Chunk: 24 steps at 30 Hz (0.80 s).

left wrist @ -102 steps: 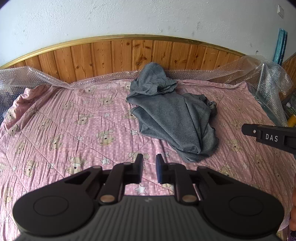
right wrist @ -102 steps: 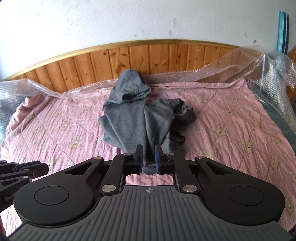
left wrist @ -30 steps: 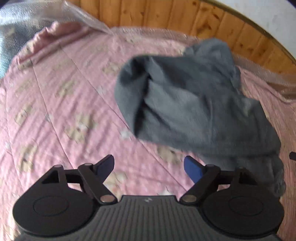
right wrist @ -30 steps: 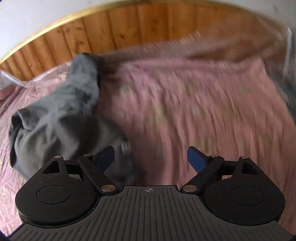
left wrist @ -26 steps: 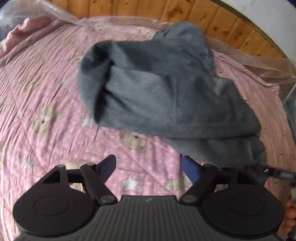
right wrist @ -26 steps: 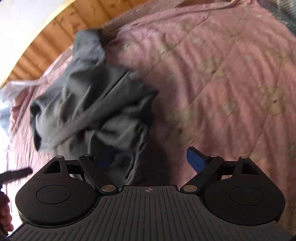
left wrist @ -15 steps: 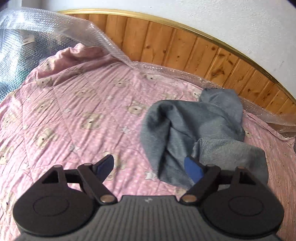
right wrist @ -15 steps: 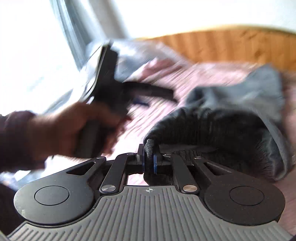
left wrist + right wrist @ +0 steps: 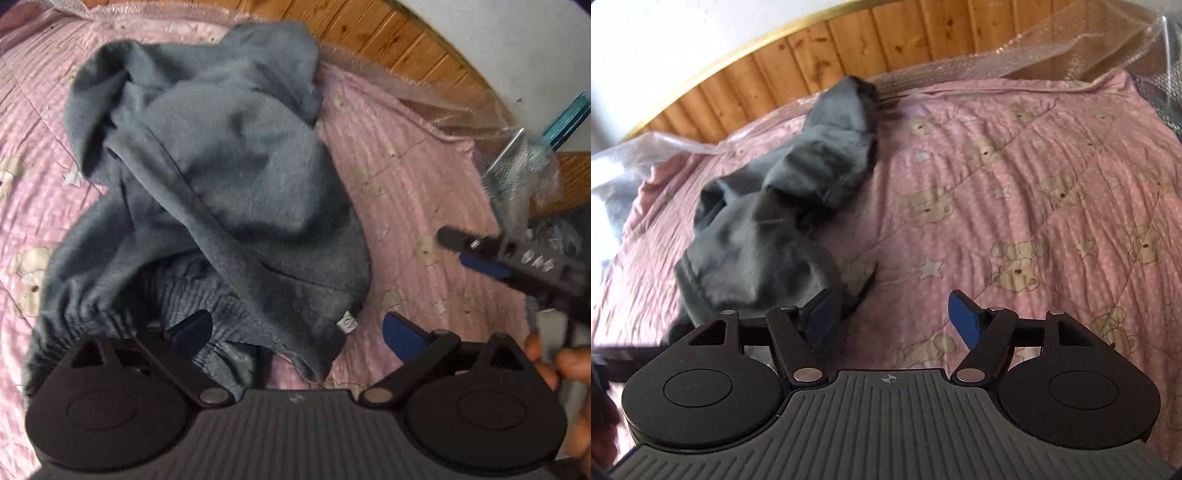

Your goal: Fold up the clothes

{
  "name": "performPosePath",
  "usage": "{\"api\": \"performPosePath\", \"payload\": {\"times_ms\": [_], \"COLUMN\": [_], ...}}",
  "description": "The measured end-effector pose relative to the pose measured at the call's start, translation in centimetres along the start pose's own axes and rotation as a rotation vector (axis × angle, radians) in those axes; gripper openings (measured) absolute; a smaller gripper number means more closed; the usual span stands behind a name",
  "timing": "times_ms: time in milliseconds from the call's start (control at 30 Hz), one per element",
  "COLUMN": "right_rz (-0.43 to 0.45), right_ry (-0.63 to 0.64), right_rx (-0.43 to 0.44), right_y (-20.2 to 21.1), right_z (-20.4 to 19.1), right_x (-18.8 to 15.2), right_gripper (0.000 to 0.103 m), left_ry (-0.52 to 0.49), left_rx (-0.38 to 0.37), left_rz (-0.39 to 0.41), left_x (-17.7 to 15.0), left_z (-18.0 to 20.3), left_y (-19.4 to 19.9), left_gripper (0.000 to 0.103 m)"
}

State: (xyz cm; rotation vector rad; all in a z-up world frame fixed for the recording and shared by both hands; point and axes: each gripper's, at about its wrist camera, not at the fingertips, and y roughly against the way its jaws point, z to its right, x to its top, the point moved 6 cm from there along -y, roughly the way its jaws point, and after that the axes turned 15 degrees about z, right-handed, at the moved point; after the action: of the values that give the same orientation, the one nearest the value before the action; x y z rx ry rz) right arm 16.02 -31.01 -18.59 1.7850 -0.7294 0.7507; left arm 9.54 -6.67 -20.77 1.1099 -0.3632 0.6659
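A grey hooded sweatshirt (image 9: pixel 229 177) lies crumpled on the pink bear-print bedspread (image 9: pixel 406 177). Its ribbed hem and a small white label (image 9: pixel 348 324) lie just in front of my left gripper (image 9: pixel 295 332), which is open and empty right over the hem. In the right wrist view the sweatshirt (image 9: pixel 775 221) lies to the left. My right gripper (image 9: pixel 892 317) is open and empty, its left finger beside the garment's near edge. The right gripper also shows at the right of the left wrist view (image 9: pixel 480 254).
A curved wooden headboard (image 9: pixel 849 48) with a brass rim runs along the far side. Bubble wrap (image 9: pixel 1089 44) is bunched along the head and right side of the bed. The bedspread (image 9: pixel 1034 184) stretches right of the sweatshirt.
My right gripper was shut on the sweatshirt's edge half a second ago and has let go and drawn away right. The left gripper has moved in close over the hem, still open.
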Motion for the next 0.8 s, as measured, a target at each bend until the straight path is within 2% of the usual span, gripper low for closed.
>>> {"api": "performPosePath", "payload": {"times_ms": [33, 67, 100, 133, 167, 233, 300, 367, 500, 600, 633, 667, 700, 733, 800], "right_rz": [0.005, 0.01, 0.013, 0.012, 0.01, 0.017, 0.017, 0.015, 0.0, -0.064, -0.07, -0.075, -0.081, -0.086, -0.097], "right_ry": [-0.019, -0.037, -0.042, -0.026, -0.002, 0.034, 0.041, 0.042, 0.07, 0.242, 0.306, 0.37, 0.435, 0.499, 0.628], "right_rx": [-0.001, -0.002, 0.004, 0.015, 0.026, 0.046, 0.09, 0.141, 0.257, 0.378, 0.384, 0.389, 0.394, 0.399, 0.408], "right_y": [-0.6, -1.2, -1.6, -2.1, -2.8, -4.0, -6.5, -9.2, -14.9, -18.9, -19.4, -20.0, -20.5, -21.1, -22.2], "right_z": [0.1, 0.1, 0.2, 0.1, -0.2, -0.3, -1.3, -2.7, -6.1, -11.4, -12.3, -13.3, -14.3, -15.2, -17.2], "right_x": [0.4, 0.8, 1.0, 1.3, 1.6, 2.6, 3.8, 5.1, 6.9, 5.4, 5.9, 6.3, 6.7, 7.2, 8.1], "right_gripper": [0.075, 0.076, 0.078, 0.078, 0.078, 0.08, 0.082, 0.085, 0.093, 0.093, 0.08, 0.062, 0.004, 0.0, 0.0], "left_ry": [0.01, 0.02, 0.03, 0.041, 0.05, 0.039, 0.098, 0.171, 0.223, 0.261, 0.273, 0.286, 0.298, 0.31, 0.304], "left_rx": [-0.009, -0.018, -0.026, -0.035, -0.044, -0.038, 0.049, 0.23, 0.399, 0.526, 0.569, 0.611, 0.654, 0.695, 0.729], "left_rz": [0.017, 0.035, 0.052, 0.069, 0.089, 0.217, 0.327, 0.41, 0.43, 0.444, 0.448, 0.452, 0.457, 0.462, 0.537], "left_x": [0.4, 0.9, 1.3, 1.8, 2.2, 4.9, 7.0, 7.9, 7.1, 6.4, 6.2, 5.9, 5.7, 5.5, 7.4], "left_z": [0.0, 0.0, 0.1, 0.1, 0.1, -1.3, -5.3, -10.9, -15.6, -19.1, -20.3, -21.4, -22.6, -23.6, -23.3], "left_y": [0.0, 0.0, 0.1, 0.1, 0.2, 5.0, 10.3, 15.1, 18.1, 20.5, 21.3, 22.1, 22.9, 23.7, 24.7], "left_gripper": [0.093, 0.082, 0.011, 0.006, 0.006, 0.006, 0.006, 0.006, 0.006, 0.006, 0.006, 0.006, 0.006, 0.006, 0.006]}}
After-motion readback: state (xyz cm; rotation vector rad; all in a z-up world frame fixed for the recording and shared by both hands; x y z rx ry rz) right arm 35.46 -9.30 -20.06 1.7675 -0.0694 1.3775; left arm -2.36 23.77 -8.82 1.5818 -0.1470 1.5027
